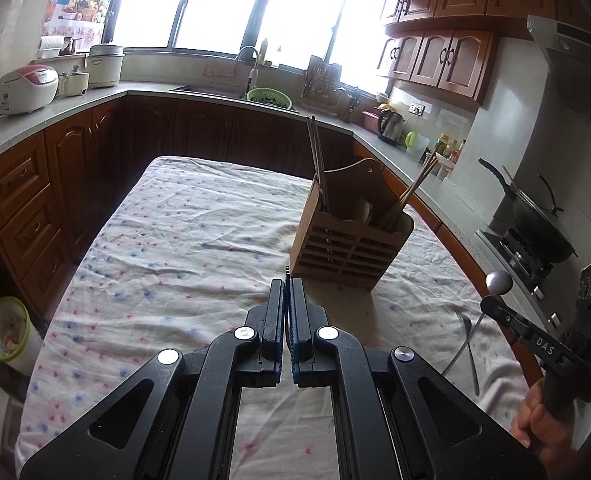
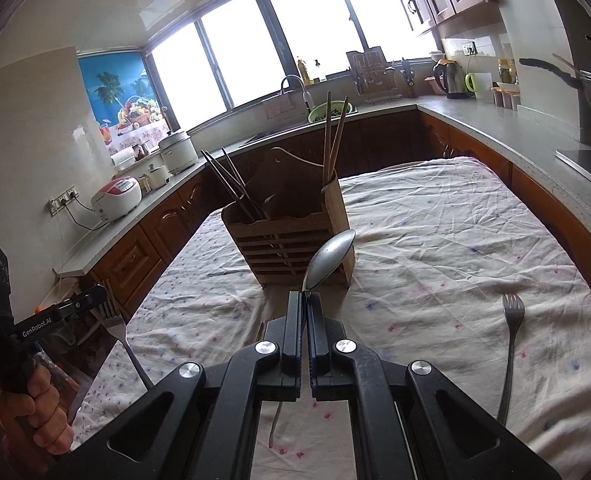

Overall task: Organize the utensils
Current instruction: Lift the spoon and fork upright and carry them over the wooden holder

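On the table, covered by a wrinkled floral cloth, stands a slatted wooden utensil holder with dark chopsticks in one compartment and light ones in another; what lies deeper inside is hidden. The right gripper is clenched on the neck of a metal spoon, bowl raised before the holder. The left gripper is closed too, and seen from the right wrist it seems to pinch a fork, partly cut off. Another fork lies flat on the cloth.
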The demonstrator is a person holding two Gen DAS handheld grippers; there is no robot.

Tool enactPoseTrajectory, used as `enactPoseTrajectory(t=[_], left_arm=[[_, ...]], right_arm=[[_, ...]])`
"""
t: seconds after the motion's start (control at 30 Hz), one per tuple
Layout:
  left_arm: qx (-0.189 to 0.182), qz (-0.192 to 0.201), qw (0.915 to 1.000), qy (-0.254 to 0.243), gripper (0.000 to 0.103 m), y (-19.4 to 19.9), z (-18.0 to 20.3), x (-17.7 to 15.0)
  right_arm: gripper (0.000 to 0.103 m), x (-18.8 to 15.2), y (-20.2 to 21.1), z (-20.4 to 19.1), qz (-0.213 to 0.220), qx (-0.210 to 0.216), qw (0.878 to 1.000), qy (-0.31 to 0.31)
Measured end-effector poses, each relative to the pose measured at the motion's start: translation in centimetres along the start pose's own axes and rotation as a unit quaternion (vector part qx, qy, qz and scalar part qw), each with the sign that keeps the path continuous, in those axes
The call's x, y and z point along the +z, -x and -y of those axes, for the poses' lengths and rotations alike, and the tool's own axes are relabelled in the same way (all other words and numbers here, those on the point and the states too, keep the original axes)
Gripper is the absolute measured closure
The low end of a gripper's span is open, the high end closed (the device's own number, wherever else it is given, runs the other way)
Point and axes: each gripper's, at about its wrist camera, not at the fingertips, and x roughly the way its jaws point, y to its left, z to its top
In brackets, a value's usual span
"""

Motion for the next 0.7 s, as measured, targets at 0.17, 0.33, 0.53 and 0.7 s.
enactPoseTrajectory(t=[0.17, 0.33, 0.53, 0.7], left_arm=[[0.001, 0.005, 1.0000, -0.001, 0.101, -0.1, 0.0, 0.6], [0.003, 0.011, 0.9999, -0.001, 0.101, -0.3, -0.1, 1.4], [0.005, 0.020, 0.9998, -0.003, 0.101, -0.7, 0.1, 2.7], [0.006, 0.030, 0.9995, -0.003, 0.101, -1.1, 0.2, 3.9]], right_arm=[[0.101, 0.5, -0.4, -0.2, 0.002, 0.001, 1.000, 0.003], [0.101, 0.9, -0.5, -0.2, 0.005, 0.005, 1.000, 0.005], [0.101, 1.7, -0.9, -0.3, 0.010, 0.008, 1.000, 0.006], [0.101, 2.6, -1.4, -0.2, 0.016, 0.009, 1.000, 0.006]])
